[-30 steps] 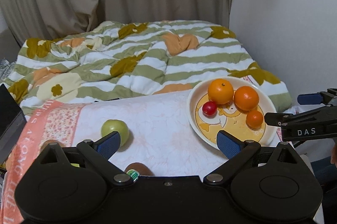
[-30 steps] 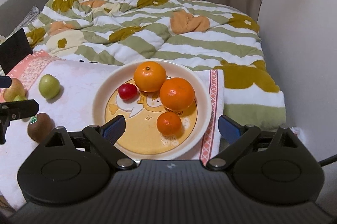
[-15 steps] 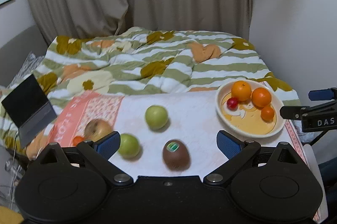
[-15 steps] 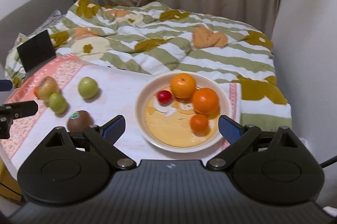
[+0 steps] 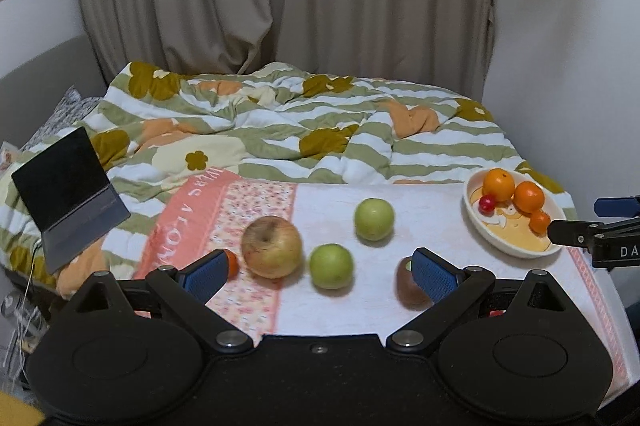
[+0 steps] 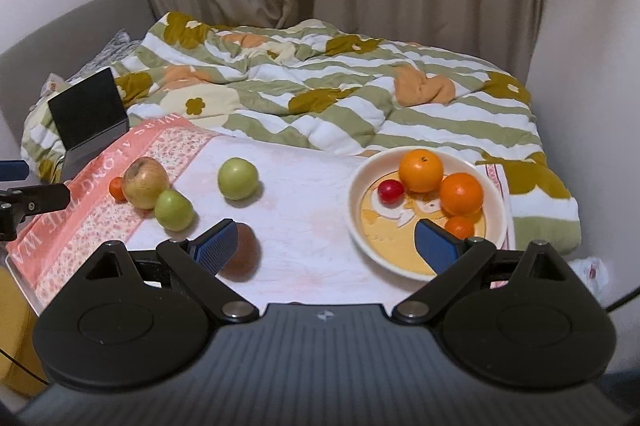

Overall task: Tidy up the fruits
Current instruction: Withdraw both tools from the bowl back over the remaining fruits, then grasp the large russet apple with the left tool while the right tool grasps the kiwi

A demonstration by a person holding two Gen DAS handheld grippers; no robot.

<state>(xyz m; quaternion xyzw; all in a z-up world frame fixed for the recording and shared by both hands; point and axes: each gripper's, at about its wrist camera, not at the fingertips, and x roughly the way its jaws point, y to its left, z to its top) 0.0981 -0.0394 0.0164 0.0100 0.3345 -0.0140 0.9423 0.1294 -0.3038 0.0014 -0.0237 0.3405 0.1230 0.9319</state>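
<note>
A cream plate [image 6: 360, 226] [image 5: 516, 248] at the table's right holds two oranges [image 6: 421, 170], a small orange [image 6: 460, 226] and a red fruit [image 6: 391, 191]. On the cloth lie a yellow-red apple [image 5: 272, 246], two green apples [image 5: 331, 266] [image 5: 374, 219], a brown kiwi [image 5: 408, 290] and a small orange fruit [image 5: 232, 263]. My left gripper [image 5: 320, 272] is open and empty, above the table's front, over the green apple. My right gripper [image 6: 326, 248] is open and empty, between kiwi [image 6: 244, 254] and plate.
A pink-bordered cloth [image 5: 188, 222] covers the table. A striped floral duvet [image 5: 304, 133] lies on the bed behind. A dark open tablet case [image 5: 70, 193] stands at the left. Curtains and a wall close off the back and right.
Both grippers have pulled back and risen, away from the plate. The left view has swung left, so the apples and kiwi now show in front of it.
</note>
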